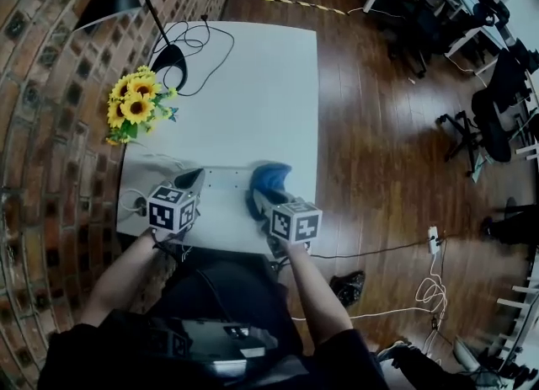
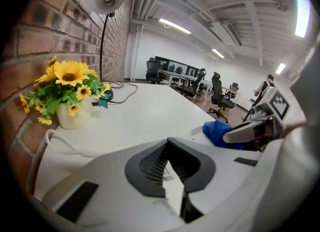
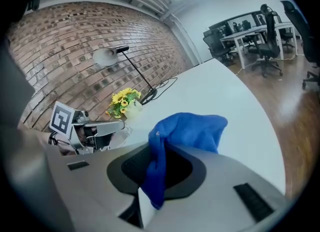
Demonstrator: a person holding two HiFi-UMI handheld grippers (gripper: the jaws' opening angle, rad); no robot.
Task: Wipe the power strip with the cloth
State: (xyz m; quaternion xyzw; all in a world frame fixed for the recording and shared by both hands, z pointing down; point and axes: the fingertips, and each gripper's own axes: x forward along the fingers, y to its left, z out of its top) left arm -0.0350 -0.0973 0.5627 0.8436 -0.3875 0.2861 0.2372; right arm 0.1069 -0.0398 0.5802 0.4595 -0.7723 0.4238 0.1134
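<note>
My cloth (image 3: 187, 131) is soft, fuzzy blue fabric. The table (image 1: 253, 85) is smooth, dull white. The floor (image 1: 379, 127) is shiny brown wood. The wall (image 1: 50, 85) is rough brick.

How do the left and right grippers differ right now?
The right gripper is shut on the blue cloth, which bunches out past its jaws. The left gripper is shut with no cloth in it. In the head view the right gripper sits by the right end of the power strip, and the left gripper by its left end. Both slant down toward the white table.
</note>
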